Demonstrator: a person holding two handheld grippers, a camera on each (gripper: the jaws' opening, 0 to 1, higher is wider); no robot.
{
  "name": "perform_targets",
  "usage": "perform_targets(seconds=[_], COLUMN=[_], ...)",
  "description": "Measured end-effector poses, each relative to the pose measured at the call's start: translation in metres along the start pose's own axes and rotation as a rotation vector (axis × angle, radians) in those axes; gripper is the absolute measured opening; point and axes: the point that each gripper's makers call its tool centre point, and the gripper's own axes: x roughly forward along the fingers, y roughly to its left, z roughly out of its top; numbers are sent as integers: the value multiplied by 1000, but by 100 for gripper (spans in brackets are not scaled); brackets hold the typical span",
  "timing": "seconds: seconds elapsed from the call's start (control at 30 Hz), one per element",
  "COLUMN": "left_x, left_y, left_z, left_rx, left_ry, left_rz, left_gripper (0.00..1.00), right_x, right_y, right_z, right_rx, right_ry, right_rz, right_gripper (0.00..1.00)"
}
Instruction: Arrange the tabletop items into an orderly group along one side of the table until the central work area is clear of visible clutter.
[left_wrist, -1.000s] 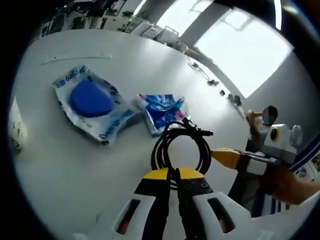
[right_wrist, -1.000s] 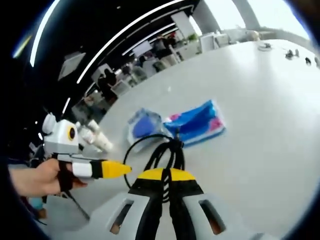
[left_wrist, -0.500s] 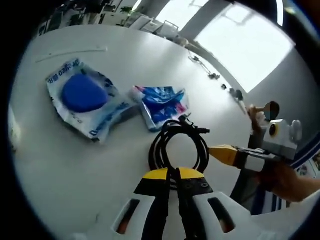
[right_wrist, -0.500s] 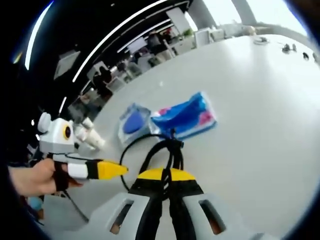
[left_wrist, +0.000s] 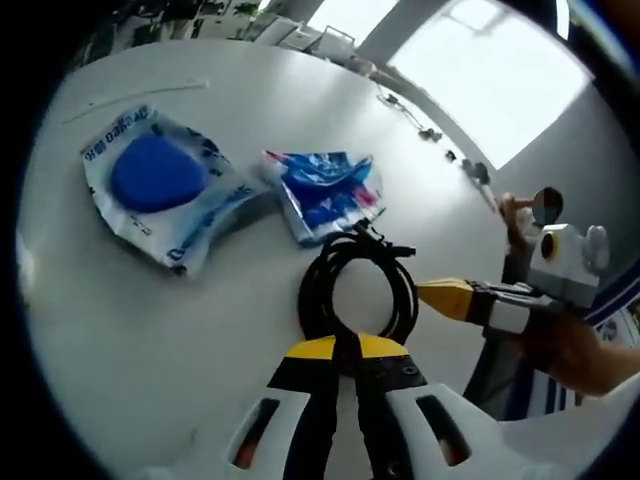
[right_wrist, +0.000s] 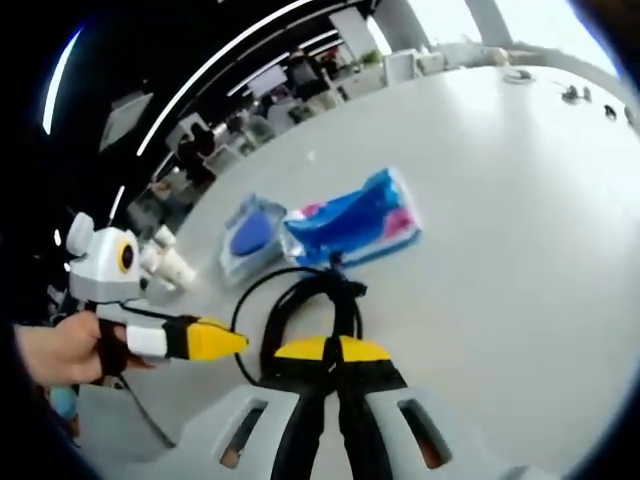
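In the left gripper view, the left tool rises from the bottom edge with its yellow-tipped jaws pressed together on the near rim of a coiled black cable, which lies on the white desk directly ahead. Just beyond the coil, touching its far edge, sits a crumpled blue and pink packet. To that packet's left, close beside it, lies a clear pouch holding a round blue item. A thin white strip rests well apart, near the far edge. The right tool enters from the right, its yellow tip aimed at the coil's side and very near it. In the right gripper view, the right tool also shows its jaws drawn together, low against the near part of the same cable; whether they actually pinch a strand I cannot tell. The blue and pink packet lies beyond the coil with its long axis running left to right across the view, and the clear pouch is at its left end. The left tool points in from the left, close to the loop. Judging by this, the cable is ready to be carried, with the left tool the one gripping it, and both packets lie straight ahead of it.
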Motion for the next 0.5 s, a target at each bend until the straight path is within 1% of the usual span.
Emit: perform_targets(seconds=[0.1, 0.27, 0.5], left_x=[3, 5, 9], left_y=[0, 4, 6], left_z=[-2, -4, -5], left_rx=[6, -8, -5], left_ry=[16, 17, 31], left_rz=[2, 19, 32], left_gripper=[1, 1, 1], right_x=[0, 0, 1], right_y=[-4, -7, -11], right_z=[-3, -6, -9], right_rx=[6, 13, 18], right_ry=[5, 9, 13], right_rz=[-11, -12, -25], right_gripper=[0, 0, 0])
